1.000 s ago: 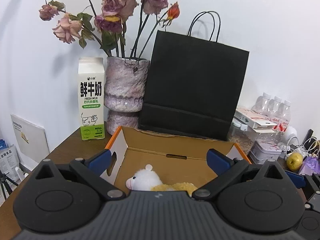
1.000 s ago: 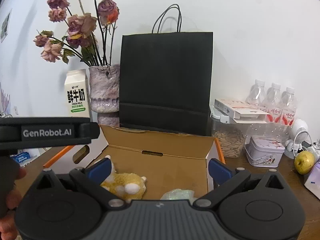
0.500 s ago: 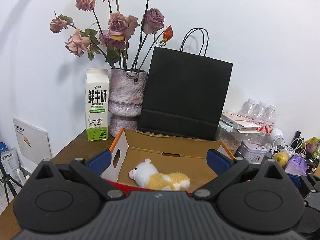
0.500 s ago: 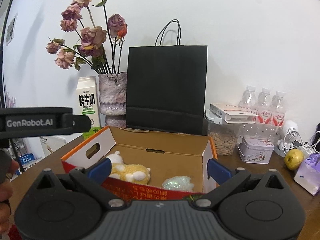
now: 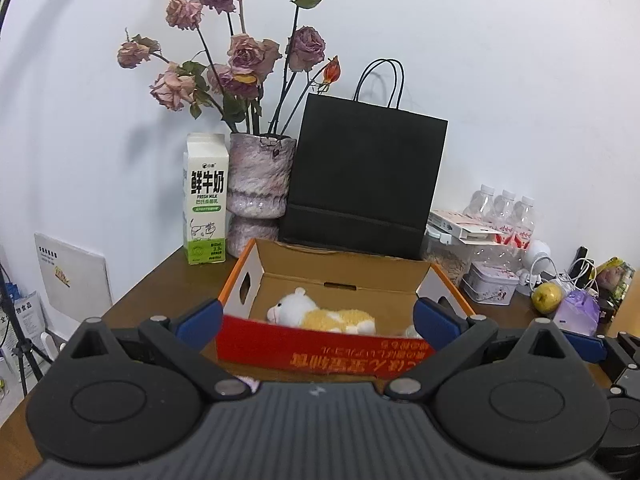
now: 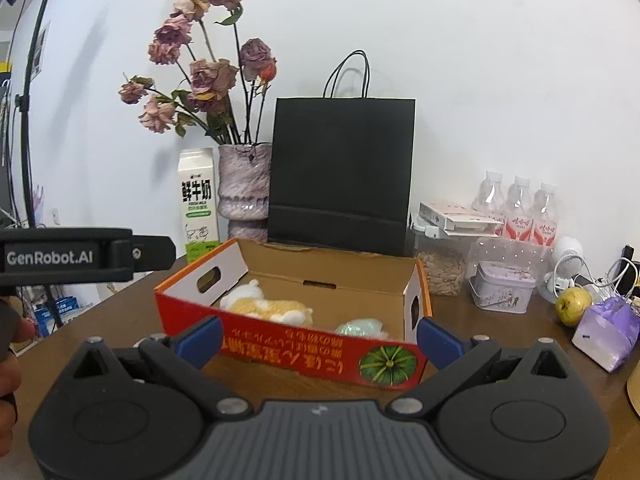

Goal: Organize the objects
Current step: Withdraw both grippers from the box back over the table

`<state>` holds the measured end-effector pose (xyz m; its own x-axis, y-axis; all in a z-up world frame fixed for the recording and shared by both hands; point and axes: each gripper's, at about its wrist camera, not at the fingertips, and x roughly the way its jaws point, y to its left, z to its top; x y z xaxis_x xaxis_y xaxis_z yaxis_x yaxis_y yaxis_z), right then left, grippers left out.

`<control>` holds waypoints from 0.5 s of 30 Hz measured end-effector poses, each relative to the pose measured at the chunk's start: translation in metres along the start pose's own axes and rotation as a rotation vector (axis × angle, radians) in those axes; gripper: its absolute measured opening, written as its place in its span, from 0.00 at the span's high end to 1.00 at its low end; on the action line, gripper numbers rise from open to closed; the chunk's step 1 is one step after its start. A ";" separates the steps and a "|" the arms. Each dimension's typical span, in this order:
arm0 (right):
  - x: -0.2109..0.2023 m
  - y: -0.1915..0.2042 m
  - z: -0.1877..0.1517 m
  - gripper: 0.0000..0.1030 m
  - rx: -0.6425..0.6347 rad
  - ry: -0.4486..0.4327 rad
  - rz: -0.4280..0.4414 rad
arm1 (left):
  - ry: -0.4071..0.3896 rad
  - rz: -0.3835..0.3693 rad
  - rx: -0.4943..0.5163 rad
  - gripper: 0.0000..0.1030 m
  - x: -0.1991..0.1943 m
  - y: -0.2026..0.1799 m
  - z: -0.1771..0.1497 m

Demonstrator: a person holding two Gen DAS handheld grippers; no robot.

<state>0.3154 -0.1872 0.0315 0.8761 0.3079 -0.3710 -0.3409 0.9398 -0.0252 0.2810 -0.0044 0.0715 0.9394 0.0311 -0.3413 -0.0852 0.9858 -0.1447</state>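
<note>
Left wrist: left gripper (image 5: 316, 318) fingers spread, empty, just in front of the cardboard box (image 5: 320, 350); plush toy (image 5: 320, 315) lay inside the box. Risk: reaching back in could snag the box's red front wall and drag it across the surface (image 5: 160, 292). Box sat farther off than a second earlier, front wall now visible

Right wrist: right gripper (image 6: 318, 334) fingers also spread, empty; pale green packet (image 6: 359, 327) lay in the box beside the toy. Purple pouch (image 6: 606, 330) right of box looked unsorted; this view had backed away too
</note>
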 end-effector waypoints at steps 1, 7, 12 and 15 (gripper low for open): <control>-0.003 0.001 -0.002 0.00 -0.002 0.001 0.000 | -0.001 -0.001 -0.001 0.00 -0.004 0.001 -0.001; -0.026 0.007 -0.013 0.00 -0.014 0.001 0.004 | -0.007 -0.010 0.001 0.00 -0.027 0.003 -0.010; -0.047 0.011 -0.023 0.00 -0.032 -0.003 -0.001 | -0.021 -0.006 0.011 0.00 -0.048 0.006 -0.018; -0.059 0.013 -0.031 0.00 -0.041 -0.002 0.001 | -0.030 -0.004 0.018 0.00 -0.061 0.009 -0.023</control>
<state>0.2486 -0.1981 0.0247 0.8766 0.3087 -0.3691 -0.3552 0.9327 -0.0634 0.2154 -0.0012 0.0691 0.9495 0.0314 -0.3123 -0.0753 0.9887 -0.1296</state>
